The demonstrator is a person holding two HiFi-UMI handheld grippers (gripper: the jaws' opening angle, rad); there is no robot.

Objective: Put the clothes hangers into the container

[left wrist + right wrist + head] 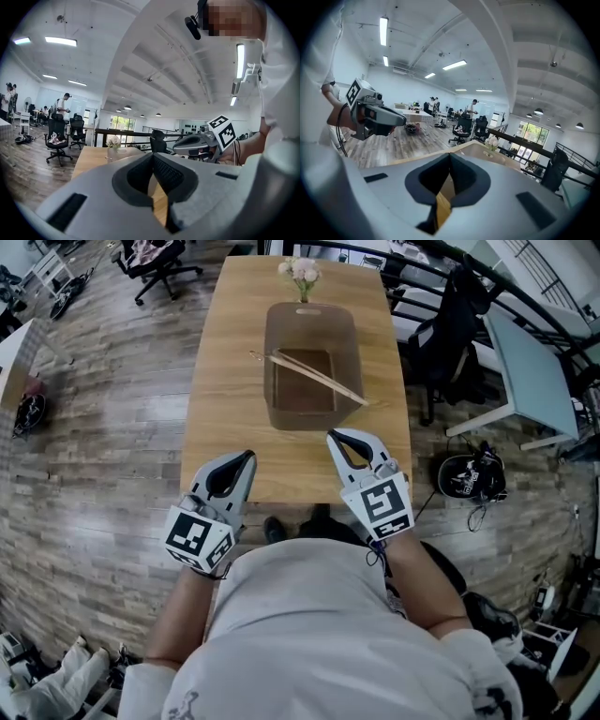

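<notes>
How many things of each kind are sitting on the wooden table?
container: 1
clothes hanger: 1
bunch of flowers: 1
Total: 3

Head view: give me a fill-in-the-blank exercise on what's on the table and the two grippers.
One wooden ____ lies across the container. The flowers stand at the table's ____ end. The left gripper and the right gripper both have their jaws ____.
Missing words: hanger; far; shut.
</notes>
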